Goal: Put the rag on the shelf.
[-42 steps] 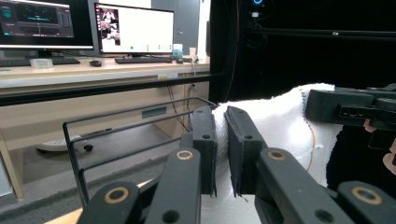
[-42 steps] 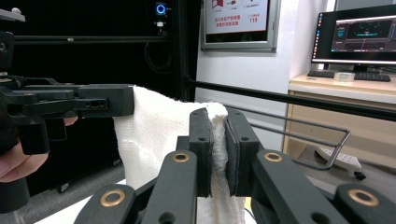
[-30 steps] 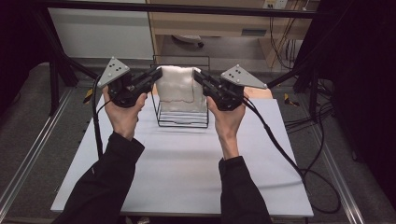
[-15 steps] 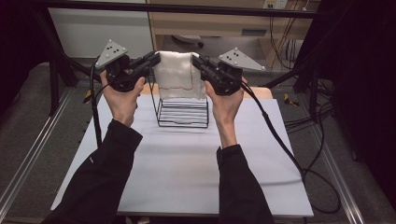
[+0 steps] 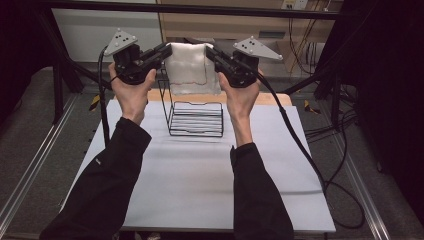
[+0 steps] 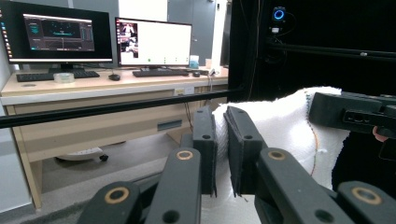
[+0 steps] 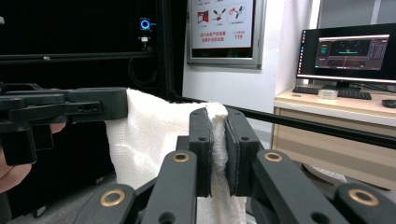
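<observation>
Left gripper (image 5: 161,50) and right gripper (image 5: 211,51) each clamped on a top corner of the white cloth (image 5: 190,70), hanging spread above the wire rack (image 5: 196,116) on the table (image 5: 200,180). Best kept taut and level, both corners lowered together over the rack. Forearms raised, reaching forward, wrists turned inward.

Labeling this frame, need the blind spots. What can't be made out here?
- Cloth lower edge: high view, overlaps the rack top; touching or clear cannot be told.
- Cloth corners: both gripper views, pinched inside the left tongs and right tongs.
- Cloth bottom: both gripper views, cut off by the lower edge.
- Monitor text: left gripper view, too small.
- Poster print: right gripper view, too small.
</observation>
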Demonstrator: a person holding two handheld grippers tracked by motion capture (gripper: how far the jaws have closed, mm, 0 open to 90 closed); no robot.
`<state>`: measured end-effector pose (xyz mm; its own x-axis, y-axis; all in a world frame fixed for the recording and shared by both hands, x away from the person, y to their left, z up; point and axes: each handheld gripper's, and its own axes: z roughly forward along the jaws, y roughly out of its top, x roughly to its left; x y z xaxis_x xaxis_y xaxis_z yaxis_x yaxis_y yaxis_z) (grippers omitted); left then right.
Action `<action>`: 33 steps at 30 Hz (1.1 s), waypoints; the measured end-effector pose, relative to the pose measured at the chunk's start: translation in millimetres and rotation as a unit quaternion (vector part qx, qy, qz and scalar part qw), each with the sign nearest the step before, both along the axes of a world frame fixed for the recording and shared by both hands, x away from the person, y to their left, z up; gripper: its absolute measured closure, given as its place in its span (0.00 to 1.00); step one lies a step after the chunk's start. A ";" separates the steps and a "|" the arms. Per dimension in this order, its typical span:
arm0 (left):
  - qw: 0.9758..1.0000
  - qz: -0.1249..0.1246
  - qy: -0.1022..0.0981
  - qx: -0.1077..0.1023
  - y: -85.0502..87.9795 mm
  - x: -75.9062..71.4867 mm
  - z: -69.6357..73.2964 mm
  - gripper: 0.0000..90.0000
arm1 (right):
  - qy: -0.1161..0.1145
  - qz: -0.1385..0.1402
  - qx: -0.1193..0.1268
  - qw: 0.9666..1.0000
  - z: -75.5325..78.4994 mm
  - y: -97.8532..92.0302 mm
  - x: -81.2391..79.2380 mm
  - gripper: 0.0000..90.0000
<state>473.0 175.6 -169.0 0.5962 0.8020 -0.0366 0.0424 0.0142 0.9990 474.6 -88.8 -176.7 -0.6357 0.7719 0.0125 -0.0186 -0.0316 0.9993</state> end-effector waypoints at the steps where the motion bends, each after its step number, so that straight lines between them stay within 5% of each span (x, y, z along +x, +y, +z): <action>1: 1.000 0.001 0.000 0.000 -0.5 1.3 1.1 0.91 | 0.000 -0.001 0.000 1.000 1.4 0.1 1.5 0.92; 26: 1.000 0.020 -0.003 0.009 -2.1 32.3 24.8 0.91 | -0.002 -0.005 0.002 1.000 20.3 4.6 32.5 0.92; 33: 1.000 0.025 0.003 0.009 -3.5 43.6 20.6 0.91 | 0.006 -0.009 0.005 1.000 17.6 5.0 44.2 0.92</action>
<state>516.5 172.1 -148.4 0.5551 0.8314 -0.0263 0.0487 -0.0009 0.9988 518.8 -83.8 -159.0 -0.6216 0.7828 0.0279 -0.0080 -0.0420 0.9991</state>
